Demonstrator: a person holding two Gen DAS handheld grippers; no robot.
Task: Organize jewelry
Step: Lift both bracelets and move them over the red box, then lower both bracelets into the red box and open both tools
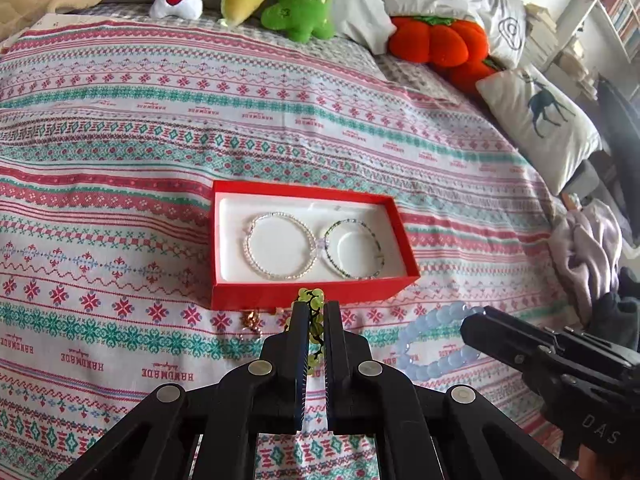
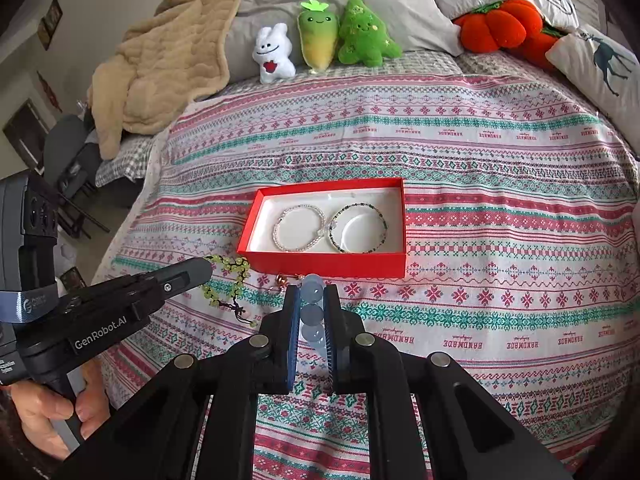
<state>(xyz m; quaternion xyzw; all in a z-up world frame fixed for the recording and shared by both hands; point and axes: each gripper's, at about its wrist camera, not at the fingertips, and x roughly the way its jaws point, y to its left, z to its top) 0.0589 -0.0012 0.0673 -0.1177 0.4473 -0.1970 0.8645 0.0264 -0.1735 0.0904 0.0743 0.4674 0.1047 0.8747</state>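
In the left wrist view my left gripper (image 1: 316,307) is shut on a yellow-green bead bracelet (image 1: 310,295), whose beads hang down between the fingers. Just beyond it lies a red box (image 1: 260,295) with a white liner, holding a pearl bracelet (image 1: 280,246) and a dark green bead bracelet (image 1: 354,249) side by side. My right gripper (image 2: 311,289) is shut on a pale blue bead bracelet (image 2: 312,314), held above the bedspread in front of the red box (image 2: 340,266). From the right wrist view, the left gripper (image 2: 202,270) shows the green bracelet (image 2: 230,280) dangling.
A small copper-coloured trinket (image 2: 280,280) lies on the patterned bedspread (image 2: 500,240) by the box's near wall. Plush toys (image 2: 320,40), an orange pumpkin cushion (image 2: 496,24), pillows and a beige blanket (image 2: 160,68) line the far edge. A hand (image 2: 48,412) holds the left gripper.
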